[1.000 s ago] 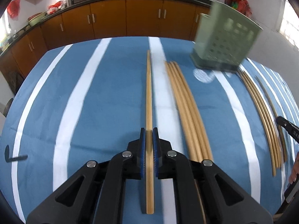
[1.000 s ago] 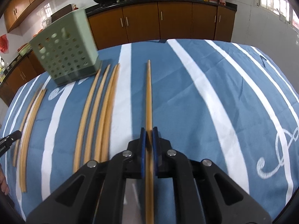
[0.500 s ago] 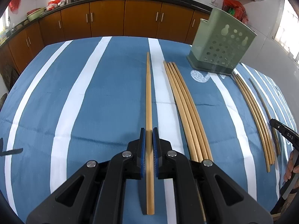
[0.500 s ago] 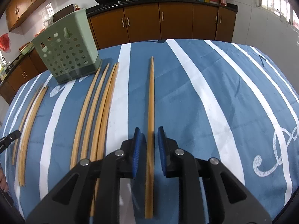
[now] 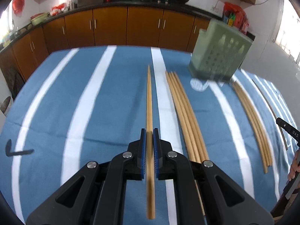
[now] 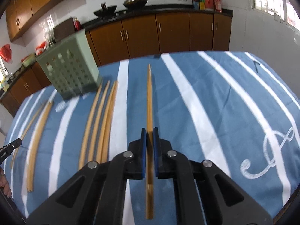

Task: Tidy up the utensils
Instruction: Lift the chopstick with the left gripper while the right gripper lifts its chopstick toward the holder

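Note:
My left gripper (image 5: 149,134) is shut on a wooden chopstick (image 5: 149,101) that points away over the blue striped cloth. My right gripper (image 6: 149,133) is shut on another wooden chopstick (image 6: 149,97), also pointing forward, lifted above the cloth. A green perforated utensil holder (image 5: 219,56) stands at the far right of the left wrist view and at the far left of the right wrist view (image 6: 69,71). A bundle of several chopsticks (image 5: 185,112) lies between my grippers; it also shows in the right wrist view (image 6: 101,120).
A second group of chopsticks (image 5: 251,116) and a thin dark stick (image 5: 270,108) lie right of the holder; they show in the right wrist view (image 6: 37,131). The other gripper's tip (image 5: 286,129) shows at the edge. Kitchen cabinets (image 6: 168,33) stand beyond the table.
My right gripper, open half a second ago around its chopstick, has shut on it again and lifted it. My left gripper keeps its chopstick and has risen, tilting the view up.

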Action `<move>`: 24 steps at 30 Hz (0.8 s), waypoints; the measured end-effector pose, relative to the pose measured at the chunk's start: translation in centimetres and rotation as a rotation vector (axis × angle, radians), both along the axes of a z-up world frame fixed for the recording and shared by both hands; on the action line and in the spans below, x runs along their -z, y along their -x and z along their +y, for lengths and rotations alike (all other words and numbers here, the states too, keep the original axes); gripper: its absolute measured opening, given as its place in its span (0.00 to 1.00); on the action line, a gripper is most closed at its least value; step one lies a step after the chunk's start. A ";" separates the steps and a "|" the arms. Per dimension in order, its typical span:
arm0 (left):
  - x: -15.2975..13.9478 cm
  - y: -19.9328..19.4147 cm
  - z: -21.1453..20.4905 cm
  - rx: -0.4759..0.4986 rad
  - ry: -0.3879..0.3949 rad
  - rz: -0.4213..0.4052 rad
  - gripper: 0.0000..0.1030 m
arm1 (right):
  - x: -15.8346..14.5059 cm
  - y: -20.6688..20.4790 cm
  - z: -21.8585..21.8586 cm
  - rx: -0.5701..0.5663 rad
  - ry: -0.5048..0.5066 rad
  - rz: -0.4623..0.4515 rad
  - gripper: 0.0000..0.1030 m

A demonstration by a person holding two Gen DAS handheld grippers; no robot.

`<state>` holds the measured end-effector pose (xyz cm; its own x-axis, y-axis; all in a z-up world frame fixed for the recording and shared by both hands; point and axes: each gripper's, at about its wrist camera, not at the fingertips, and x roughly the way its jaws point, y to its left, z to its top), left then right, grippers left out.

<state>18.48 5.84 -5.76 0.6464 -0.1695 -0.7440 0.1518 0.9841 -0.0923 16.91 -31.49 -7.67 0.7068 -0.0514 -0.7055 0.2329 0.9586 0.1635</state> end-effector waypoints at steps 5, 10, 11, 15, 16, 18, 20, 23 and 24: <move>-3.1 0.5 0.4 -0.011 0.021 -0.084 0.07 | -2.4 0.6 -0.4 0.008 0.003 -0.066 0.08; -5.7 0.5 0.7 -0.027 0.043 -0.156 0.07 | -4.1 0.8 -0.5 0.000 0.001 -0.099 0.08; -5.9 0.4 0.7 -0.029 0.044 -0.164 0.07 | -4.1 0.7 -0.5 -0.005 -0.001 -0.093 0.08; -6.4 0.2 0.6 -0.037 0.046 -0.178 0.07 | -3.4 0.3 -0.1 -0.022 0.000 -0.060 0.08; -6.6 0.3 0.6 -0.038 0.048 -0.181 0.07 | -3.2 0.2 -0.2 -0.025 -0.009 -0.054 0.08; -6.8 0.4 0.6 -0.038 0.048 -0.187 0.07 | -3.2 0.1 -0.3 -0.027 -0.027 -0.044 0.08; -7.1 0.5 0.6 -0.037 0.049 -0.194 0.07 | -2.6 -0.5 -0.1 -0.028 -0.009 -0.006 0.08; -7.2 0.5 0.5 -0.036 0.048 -0.199 0.07 | -0.9 -1.5 0.2 -0.044 0.007 0.047 0.08; -7.2 0.5 0.4 -0.035 0.048 -0.199 0.07 | -0.3 -1.7 0.3 -0.047 0.015 0.061 0.08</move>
